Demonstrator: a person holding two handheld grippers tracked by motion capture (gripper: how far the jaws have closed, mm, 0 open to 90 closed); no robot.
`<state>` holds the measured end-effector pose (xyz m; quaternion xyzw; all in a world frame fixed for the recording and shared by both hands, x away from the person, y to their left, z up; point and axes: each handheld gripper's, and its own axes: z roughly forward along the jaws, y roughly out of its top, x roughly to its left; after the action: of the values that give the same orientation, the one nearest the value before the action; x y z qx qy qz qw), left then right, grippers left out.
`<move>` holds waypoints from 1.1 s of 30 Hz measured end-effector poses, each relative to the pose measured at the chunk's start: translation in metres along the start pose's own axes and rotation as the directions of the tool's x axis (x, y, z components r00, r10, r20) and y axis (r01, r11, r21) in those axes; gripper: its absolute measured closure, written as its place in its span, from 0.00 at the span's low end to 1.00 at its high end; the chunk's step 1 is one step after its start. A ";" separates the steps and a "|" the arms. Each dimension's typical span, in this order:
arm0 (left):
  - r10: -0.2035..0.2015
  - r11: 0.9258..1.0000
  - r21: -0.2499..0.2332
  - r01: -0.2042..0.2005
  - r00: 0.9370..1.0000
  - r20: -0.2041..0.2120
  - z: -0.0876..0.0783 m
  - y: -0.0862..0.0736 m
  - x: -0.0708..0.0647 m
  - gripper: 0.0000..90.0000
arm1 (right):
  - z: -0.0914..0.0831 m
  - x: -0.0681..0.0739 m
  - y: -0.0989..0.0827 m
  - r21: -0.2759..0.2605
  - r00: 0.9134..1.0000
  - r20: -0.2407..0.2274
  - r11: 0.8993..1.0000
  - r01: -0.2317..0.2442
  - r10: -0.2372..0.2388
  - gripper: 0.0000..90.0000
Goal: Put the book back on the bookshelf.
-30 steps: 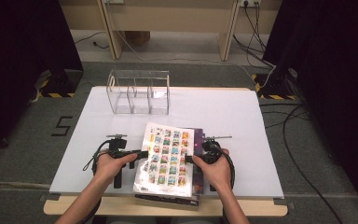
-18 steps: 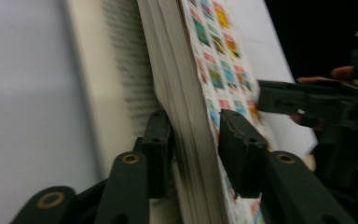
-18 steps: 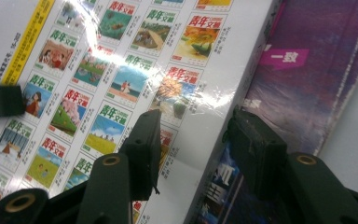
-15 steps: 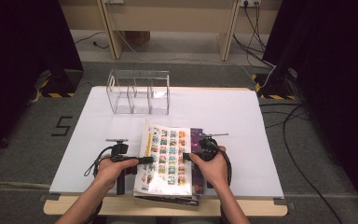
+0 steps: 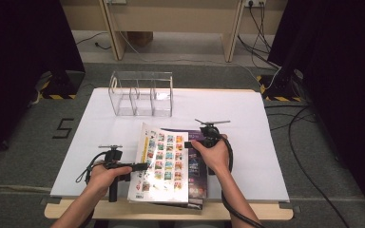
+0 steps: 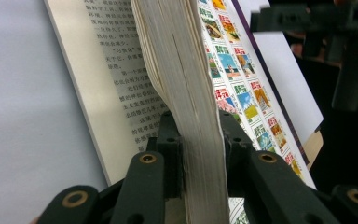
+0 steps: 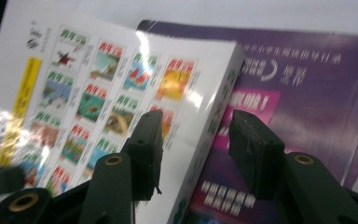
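High view: I've got the left gripper (image 5: 140, 166) clamped on the top book's (image 5: 164, 159) page block at the near table (image 5: 266, 142) edge, lifting it open. Right gripper (image 5: 188, 144), jaws apart, straddles its spine over the purple book (image 7: 307, 93). Next, I reckon: steady spine, swing cover over w/o slipping.

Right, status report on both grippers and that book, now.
Left gripper shut on book, page edge lifted. Right gripper open astride the spine. Purple book underneath. Nothing obstructing.
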<state>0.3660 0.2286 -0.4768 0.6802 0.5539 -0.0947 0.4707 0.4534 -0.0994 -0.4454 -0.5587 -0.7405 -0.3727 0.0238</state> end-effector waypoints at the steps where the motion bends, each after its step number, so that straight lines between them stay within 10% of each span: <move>1: 0.000 1.000 0.001 0.000 1.000 0.001 0.000 0.000 0.001 0.82 | 0.007 -0.002 0.009 0.009 1.000 0.005 1.000 -0.013 0.013 0.60; 33: 0.037 0.999 0.006 -0.037 0.999 -0.031 0.001 -0.002 0.000 0.78 | 0.040 -0.018 0.040 0.019 0.991 -0.029 0.991 -0.129 0.130 0.58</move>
<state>0.3650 0.2281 -0.4784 0.6930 0.5480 -0.0770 0.4621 0.5088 -0.0869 -0.4609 -0.5997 -0.7054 -0.3724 0.0639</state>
